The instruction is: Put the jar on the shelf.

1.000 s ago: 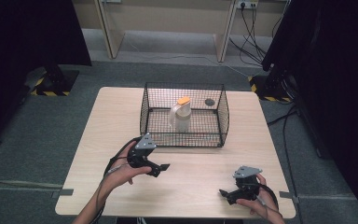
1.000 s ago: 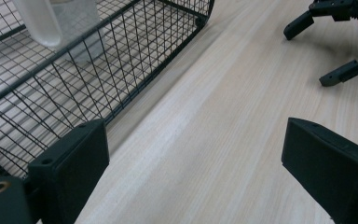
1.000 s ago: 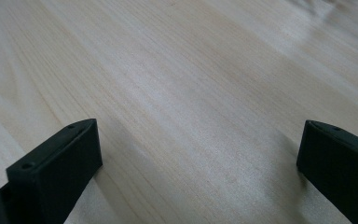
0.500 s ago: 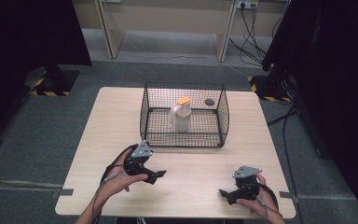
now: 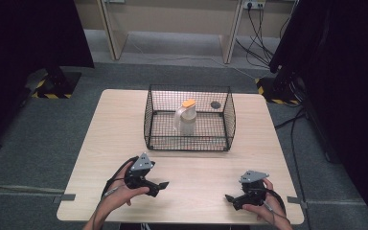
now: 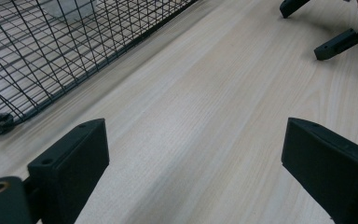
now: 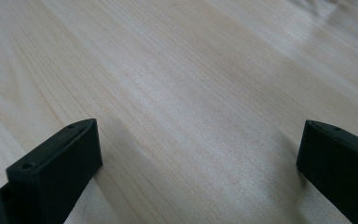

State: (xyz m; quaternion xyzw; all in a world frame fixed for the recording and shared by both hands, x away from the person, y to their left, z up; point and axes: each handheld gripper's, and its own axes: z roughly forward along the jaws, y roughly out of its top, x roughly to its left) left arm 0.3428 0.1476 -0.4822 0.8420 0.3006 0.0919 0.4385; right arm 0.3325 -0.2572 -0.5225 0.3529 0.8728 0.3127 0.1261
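While both grippers sit low over the near half of the table (image 5: 100, 143), nothing is between either pair of jaws. In the left gripper view my left gripper (image 6: 193, 177) has its jaws spread wide over bare wood; in the right gripper view the right gripper (image 7: 196, 172) stands just as wide, also with only wood grain between the pads. So I hold nothing on either side.

From the high view, the left gripper (image 5: 160, 186) points across the table toward the right gripper (image 5: 230, 199), whose jaws point back at it. The two are well apart, each near its own front corner.

Ahead of both, beyond a strip of bare table, stands the basket (image 5: 190, 143), a black wire cage open at the top. From the left gripper it lies forward and to the right; its near wall (image 6: 70, 60) runs diagonally just past the left jaw. From the right gripper it lies forward and to the left, somewhat farther.

Inside stands the jug (image 5: 186, 119), upright, pale, with an orange cap, its long axis vertical, near the basket's middle. A small dark disc (image 5: 215, 104) lies by the far right corner.

I judge the left hand nearer to the jug, and any reach must go over the near wall and down from above.
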